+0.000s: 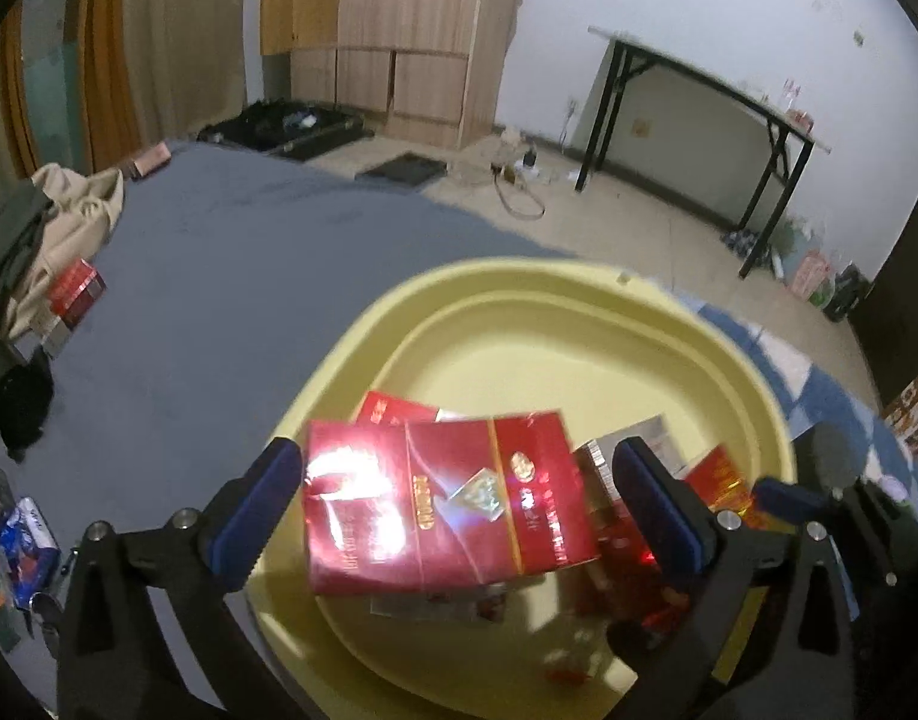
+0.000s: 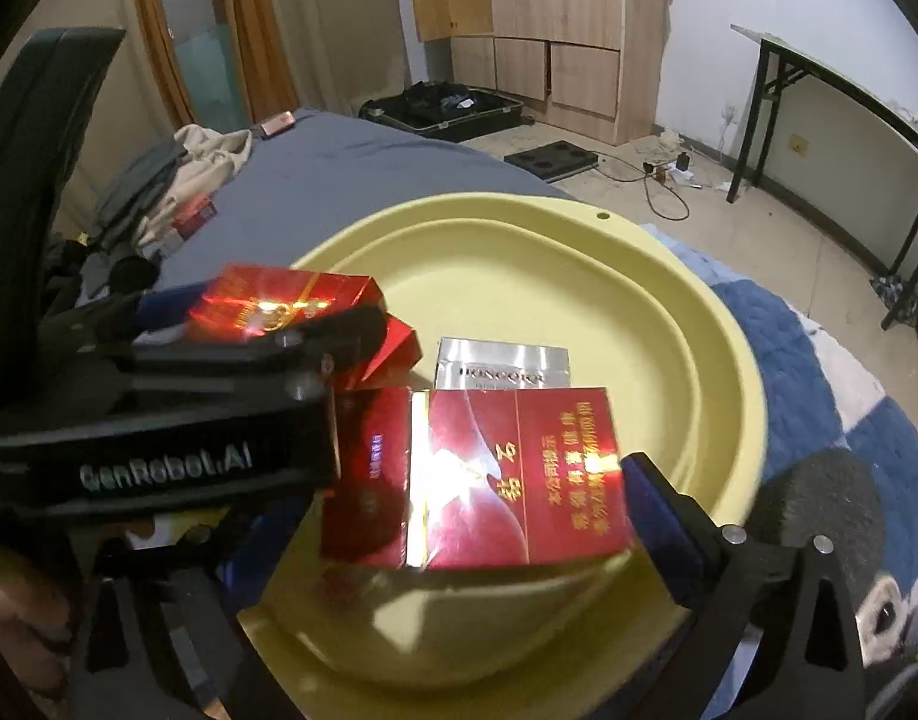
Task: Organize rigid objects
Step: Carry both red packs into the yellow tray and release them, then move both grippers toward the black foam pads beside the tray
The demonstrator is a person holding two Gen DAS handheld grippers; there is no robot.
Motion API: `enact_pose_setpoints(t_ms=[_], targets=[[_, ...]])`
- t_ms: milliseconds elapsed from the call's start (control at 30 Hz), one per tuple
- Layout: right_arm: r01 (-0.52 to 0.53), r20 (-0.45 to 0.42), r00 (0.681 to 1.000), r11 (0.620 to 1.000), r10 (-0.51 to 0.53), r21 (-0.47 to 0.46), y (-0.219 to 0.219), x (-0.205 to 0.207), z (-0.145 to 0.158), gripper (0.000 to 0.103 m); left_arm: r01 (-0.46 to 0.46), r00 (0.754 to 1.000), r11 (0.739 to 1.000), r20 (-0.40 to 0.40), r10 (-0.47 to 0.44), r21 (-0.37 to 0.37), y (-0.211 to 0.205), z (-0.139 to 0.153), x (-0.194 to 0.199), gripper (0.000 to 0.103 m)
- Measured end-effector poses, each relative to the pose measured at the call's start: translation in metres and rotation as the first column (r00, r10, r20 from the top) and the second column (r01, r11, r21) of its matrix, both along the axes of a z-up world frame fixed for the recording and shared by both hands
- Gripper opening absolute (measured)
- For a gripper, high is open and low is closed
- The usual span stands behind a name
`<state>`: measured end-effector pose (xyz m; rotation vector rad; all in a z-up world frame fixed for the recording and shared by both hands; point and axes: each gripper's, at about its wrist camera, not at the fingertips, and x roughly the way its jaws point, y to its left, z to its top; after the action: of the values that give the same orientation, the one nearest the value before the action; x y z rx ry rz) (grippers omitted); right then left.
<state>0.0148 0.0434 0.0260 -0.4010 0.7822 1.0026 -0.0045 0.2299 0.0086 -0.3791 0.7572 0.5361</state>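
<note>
Your left gripper [image 1: 453,516] is standing wide open with a red box [image 1: 447,504] loose between its fingers, over the yellow tub [image 1: 579,282]. Its long side is lying left to right. Your right gripper [image 2: 459,516] is spread wide too, around another red box [image 2: 477,480]; it is probably touching nothing, though blur makes that hard to tell.
</note>
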Motion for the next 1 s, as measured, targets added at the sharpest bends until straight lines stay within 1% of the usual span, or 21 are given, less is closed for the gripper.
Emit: enact_pose_setpoints(t_ms=[167, 233, 300, 333, 367, 433, 467, 533, 567, 600, 633, 700, 800, 867, 933, 1000], targets=[[0.033, 0.048, 0.998, 0.999, -0.034, 0.018, -0.046, -0.021, 0.029, 0.103, 0.028, 0.999, 0.999, 0.040, -0.029, 0.021, -0.010, 0.017, -0.004, 0.103], [0.079, 0.041, 0.996, 0.995, -0.082, 0.067, -0.079, -0.028, 0.042, 0.103, 0.075, 0.995, 0.997, 0.070, -0.075, 0.015, -0.021, 0.021, -0.002, 0.103], [0.166, 0.033, 0.985, 0.977, -0.172, 0.135, -0.126, -0.034, 0.058, 0.103, 0.126, 0.989, 0.992, 0.080, -0.125, 0.001, -0.033, 0.022, 0.003, 0.103], [0.214, 0.053, 0.973, 0.964, -0.225, 0.161, -0.148, -0.037, 0.065, 0.103, 0.160, 0.984, 0.987, 0.084, -0.159, 0.001, -0.041, 0.022, 0.006, 0.103], [0.291, 0.098, 0.945, 0.938, -0.313, 0.191, -0.180, -0.041, 0.073, 0.103, 0.195, 0.977, 0.981, 0.083, -0.195, 0.007, -0.051, 0.022, 0.010, 0.103], [0.385, 0.133, 0.898, 0.895, -0.420, 0.227, -0.223, -0.041, 0.081, 0.103, 0.266, 0.961, 0.963, 0.069, -0.268, 0.034, -0.075, 0.023, 0.018, 0.103], [0.426, 0.125, 0.879, 0.875, -0.461, 0.229, -0.246, -0.036, 0.085, 0.103, 0.298, 0.951, 0.954, 0.069, -0.300, 0.046, -0.086, 0.023, 0.020, 0.103], [0.481, 0.098, 0.852, 0.844, -0.514, 0.239, -0.276, -0.029, 0.089, 0.103, 0.364, 0.928, 0.929, 0.056, -0.367, 0.068, -0.107, 0.022, 0.026, 0.103], [0.519, 0.083, 0.828, 0.814, -0.555, 0.263, -0.296, -0.025, 0.091, 0.103, 0.396, 0.916, 0.915, 0.044, -0.400, 0.079, -0.118, 0.020, 0.028, 0.103], [0.537, 0.080, 0.813, 0.797, -0.576, 0.277, -0.306, -0.023, 0.091, 0.103, 0.418, 0.906, 0.904, 0.028, -0.422, 0.088, -0.127, 0.017, 0.031, 0.103], [0.548, 0.071, 0.807, 0.788, -0.587, 0.280, -0.312, -0.021, 0.089, 0.103, 0.433, 0.900, 0.896, 0.011, -0.436, 0.098, -0.135, 0.014, 0.034, 0.103], [0.543, 0.048, 0.818, 0.798, -0.573, 0.262, -0.314, -0.017, 0.081, 0.103, 0.444, 0.895, 0.890, 0.003, -0.447, 0.103, -0.148, 0.010, 0.036, 0.103], [0.515, 0.059, 0.842, 0.832, -0.536, 0.205, -0.310, -0.009, 0.066, 0.103, 0.447, 0.892, 0.891, 0.029, -0.450, 0.078, -0.160, 0.010, 0.036, 0.103], [0.500, 0.058, 0.854, 0.848, -0.516, 0.177, -0.309, 0.001, 0.057, 0.103, 0.462, 0.886, 0.885, 0.015, -0.463, 0.063, -0.168, 0.015, 0.036, 0.103], [0.486, 0.019, 0.868, 0.858, -0.495, 0.168, -0.306, 0.012, 0.053, 0.103, 0.467, 0.883, 0.880, 0.002, -0.469, 0.089, -0.176, 0.026, 0.036, 0.103], [0.498, 0.029, 0.863, 0.858, -0.505, 0.125, -0.303, 0.020, 0.046, 0.103, 0.473, 0.879, 0.871, -0.005, -0.477, 0.135, -0.185, 0.037, 0.044, 0.103]])
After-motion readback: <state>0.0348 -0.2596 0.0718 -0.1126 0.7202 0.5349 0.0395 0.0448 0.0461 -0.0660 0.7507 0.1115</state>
